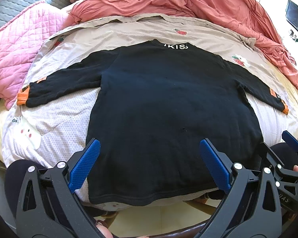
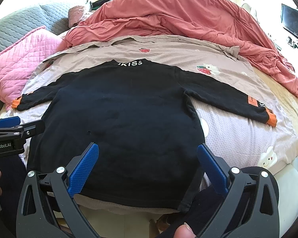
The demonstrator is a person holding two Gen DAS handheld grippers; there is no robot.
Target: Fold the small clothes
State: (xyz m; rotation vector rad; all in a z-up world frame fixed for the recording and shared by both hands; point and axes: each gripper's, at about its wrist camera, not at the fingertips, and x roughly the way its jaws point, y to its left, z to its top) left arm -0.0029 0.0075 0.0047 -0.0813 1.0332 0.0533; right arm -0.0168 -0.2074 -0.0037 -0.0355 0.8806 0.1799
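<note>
A small black long-sleeved top (image 1: 168, 109) (image 2: 125, 119) lies flat on the bed, back up, both sleeves spread out, white letters at the collar and orange cuffs (image 1: 22, 98) (image 2: 272, 120). Its hem hangs at the near bed edge. My left gripper (image 1: 149, 158) hovers open over the lower left part of the hem, blue pads (image 1: 85, 164) wide apart, holding nothing. My right gripper (image 2: 148, 162) is open over the lower right part of the hem, also holding nothing. The left gripper's side (image 2: 10, 132) shows at the left of the right wrist view.
A beige printed sheet (image 1: 59, 123) (image 2: 238, 138) covers the bed. A bunched coral duvet (image 1: 178, 2) (image 2: 178, 15) lies behind the top, a pink quilted pillow (image 1: 15, 45) and grey quilt (image 2: 14, 29) at the back left. A dark screen (image 2: 294, 23) stands far right.
</note>
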